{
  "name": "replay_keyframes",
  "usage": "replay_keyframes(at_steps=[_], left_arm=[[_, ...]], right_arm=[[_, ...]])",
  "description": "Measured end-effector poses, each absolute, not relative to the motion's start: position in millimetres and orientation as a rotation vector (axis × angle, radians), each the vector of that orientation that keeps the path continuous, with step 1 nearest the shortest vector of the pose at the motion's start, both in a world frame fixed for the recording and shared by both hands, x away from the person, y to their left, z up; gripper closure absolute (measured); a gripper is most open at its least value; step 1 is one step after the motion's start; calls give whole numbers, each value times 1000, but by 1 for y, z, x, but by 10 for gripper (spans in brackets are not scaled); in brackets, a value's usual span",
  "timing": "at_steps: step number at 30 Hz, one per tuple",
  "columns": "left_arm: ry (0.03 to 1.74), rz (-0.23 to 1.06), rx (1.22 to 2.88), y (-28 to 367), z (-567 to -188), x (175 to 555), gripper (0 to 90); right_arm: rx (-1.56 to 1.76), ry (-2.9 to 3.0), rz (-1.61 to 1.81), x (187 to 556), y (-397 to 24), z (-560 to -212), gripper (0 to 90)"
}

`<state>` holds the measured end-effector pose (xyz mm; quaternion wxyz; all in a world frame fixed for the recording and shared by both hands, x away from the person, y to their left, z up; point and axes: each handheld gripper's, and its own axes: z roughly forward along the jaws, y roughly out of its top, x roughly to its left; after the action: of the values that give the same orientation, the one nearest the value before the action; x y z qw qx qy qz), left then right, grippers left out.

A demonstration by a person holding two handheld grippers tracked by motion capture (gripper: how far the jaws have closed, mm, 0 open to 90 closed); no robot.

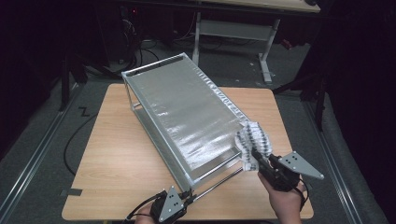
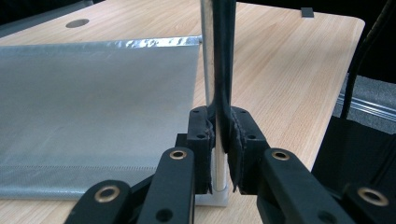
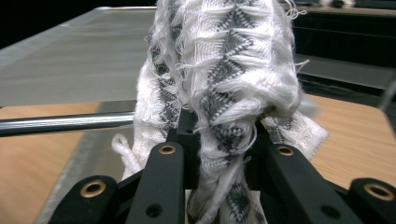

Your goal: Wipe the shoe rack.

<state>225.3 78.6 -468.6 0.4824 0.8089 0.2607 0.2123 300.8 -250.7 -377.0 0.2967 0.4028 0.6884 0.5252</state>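
Two grippers work at a wooden table (image 1: 121,154). At the near edge, the left gripper (image 1: 187,199) has its jaws pinched on an upright metal post (image 2: 212,70) at the near corner of a silver rack (image 1: 187,112), which stands diagonally across the table. Further right, the right gripper (image 1: 256,158) clamps a bunched white-and-grey knitted cloth (image 1: 253,139), held against the rack's near right corner
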Motion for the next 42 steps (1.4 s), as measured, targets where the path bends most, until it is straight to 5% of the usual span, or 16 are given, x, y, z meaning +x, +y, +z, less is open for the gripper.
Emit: replay_keyframes(at_steps=[11, 31, 42], left_arm=[[634, 507, 1973, 80, -468, 225, 797], [618, 500, 1984, 79, -468, 226, 796], [613, 511, 1987, 78, -468, 225, 795]], right_arm=[[1085, 1827, 1380, 304, -261, -385, 755], [1118, 2169, 1101, 317, -241, -455, 769], [1150, 2007, 1201, 312, -257, -427, 759]])
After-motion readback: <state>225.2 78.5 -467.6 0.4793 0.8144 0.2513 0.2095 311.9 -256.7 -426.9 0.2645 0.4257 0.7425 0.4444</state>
